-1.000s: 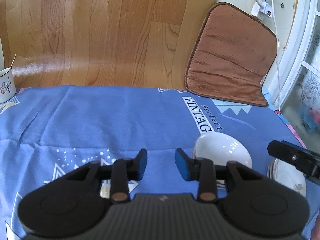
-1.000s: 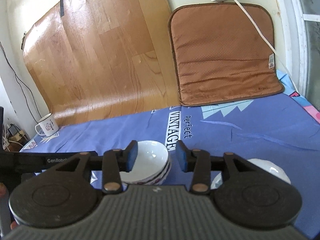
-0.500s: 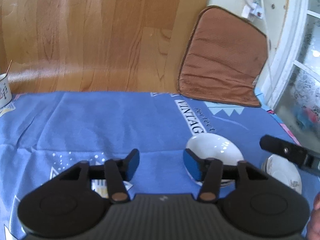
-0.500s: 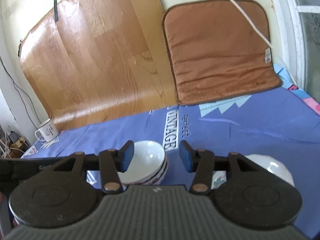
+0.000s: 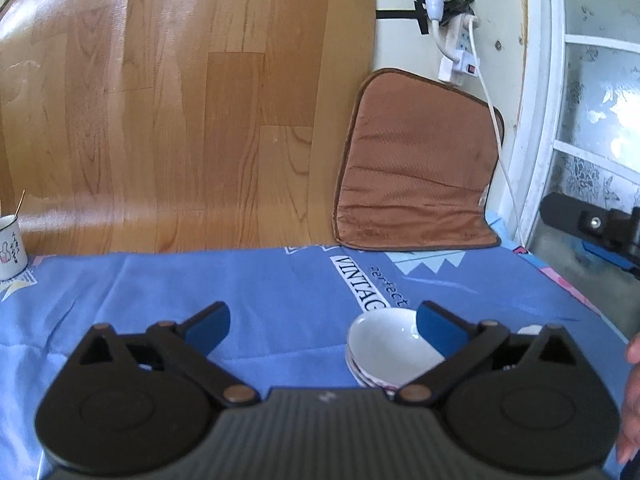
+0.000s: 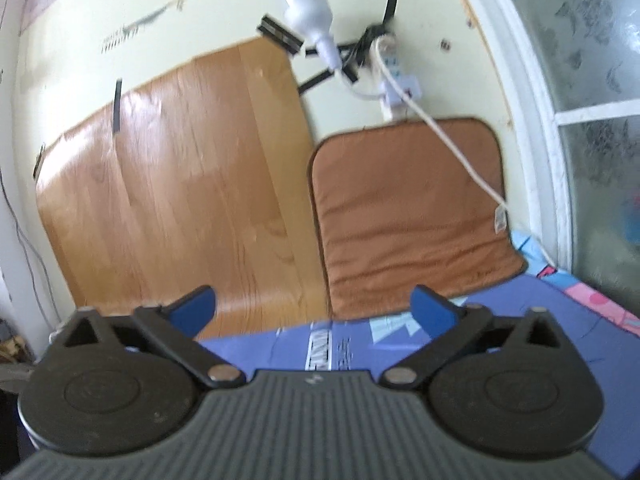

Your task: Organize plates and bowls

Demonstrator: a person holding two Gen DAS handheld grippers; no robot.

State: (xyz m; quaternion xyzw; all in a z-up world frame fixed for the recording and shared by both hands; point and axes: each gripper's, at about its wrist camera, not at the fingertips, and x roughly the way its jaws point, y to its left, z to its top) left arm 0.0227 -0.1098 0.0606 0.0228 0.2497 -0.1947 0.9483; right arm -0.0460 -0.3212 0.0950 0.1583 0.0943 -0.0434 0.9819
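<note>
My left gripper [image 5: 323, 322] stands with jaws spread wide, holding nothing, above the blue cloth [image 5: 256, 284]. The stacked bowls [image 5: 390, 346] sit on that cloth just inside my left gripper's right finger, whose blue pad overlaps the top bowl's rim in the left wrist view; I cannot tell whether pad and rim touch. The top bowl is white and upright, with a patterned rim of a lower bowl showing beneath it. A sliver of white plate [image 5: 530, 329] shows behind the same finger, mostly hidden. My right gripper [image 6: 314, 308] is likewise wide apart and holding nothing, raised and aimed at the wall; its view is motion-blurred, and no bowl or plate appears in it. A brown cushion [image 5: 416, 168] leans against the wall at the cloth's far edge, beside a wood panel [image 5: 180, 112]. A mug [image 5: 10, 246] stands at the far left edge.
</note>
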